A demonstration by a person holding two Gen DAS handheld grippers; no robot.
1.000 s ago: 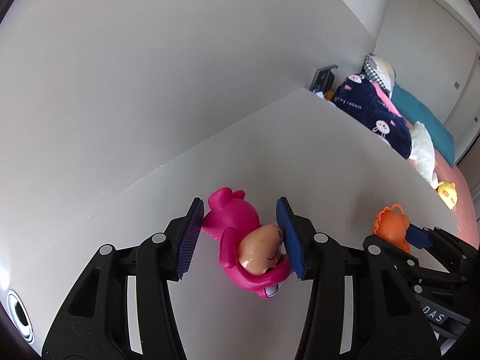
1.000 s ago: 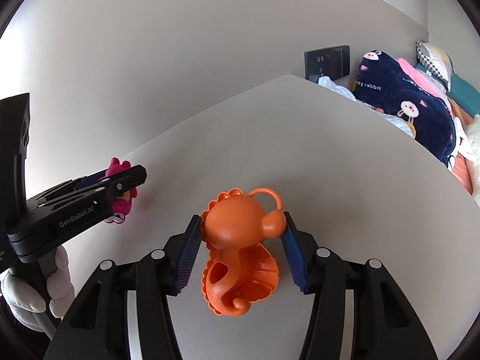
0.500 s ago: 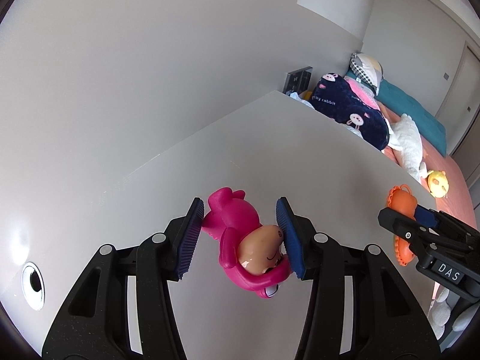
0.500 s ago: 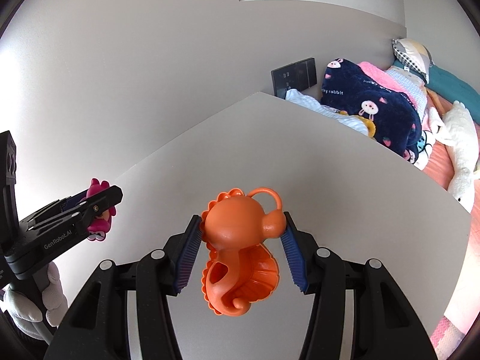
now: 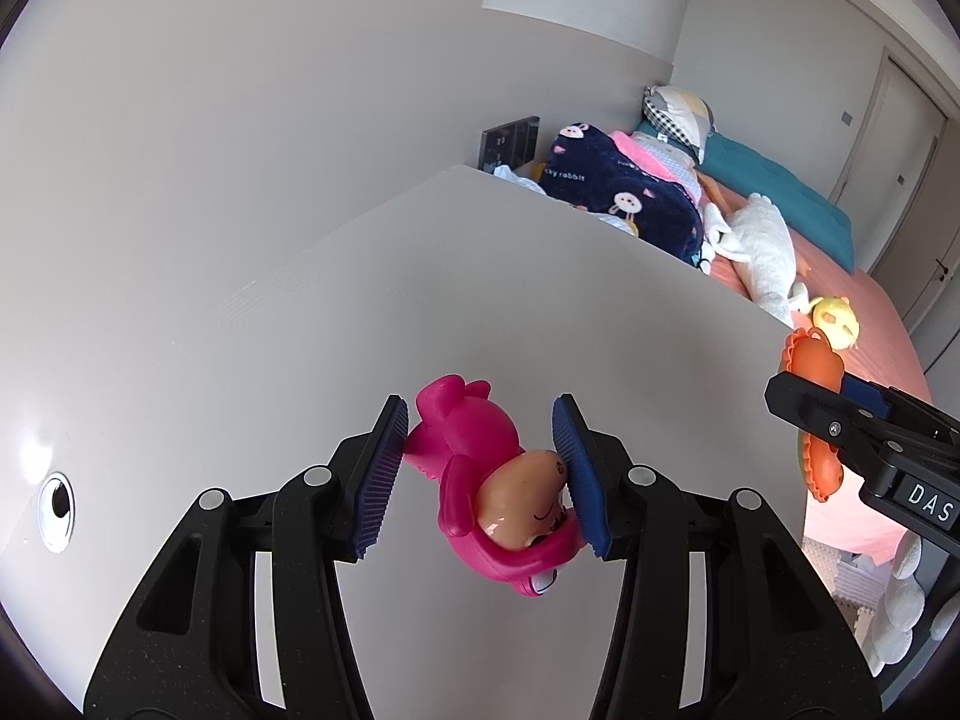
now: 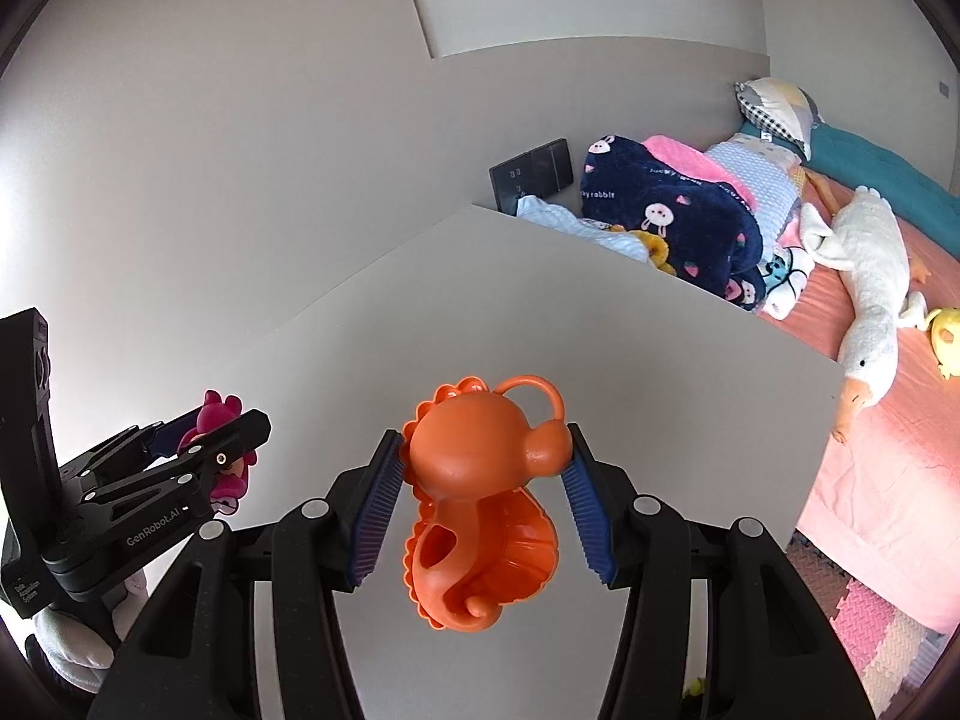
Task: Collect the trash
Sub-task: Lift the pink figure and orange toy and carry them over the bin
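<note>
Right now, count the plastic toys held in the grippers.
2: a pink toy figure clamped in the left gripper, and an orange seahorse toy clamped in the right gripper. None seems hidden.

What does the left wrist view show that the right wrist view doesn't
Only the left wrist view shows a round hole in the white surface and the pink toy's face. Only the right wrist view shows the orange toy whole, and a floor mat. Both show each hand-held gripper, left and right, shut on its toy, plus the white surface, navy blanket and white goose.
</note>
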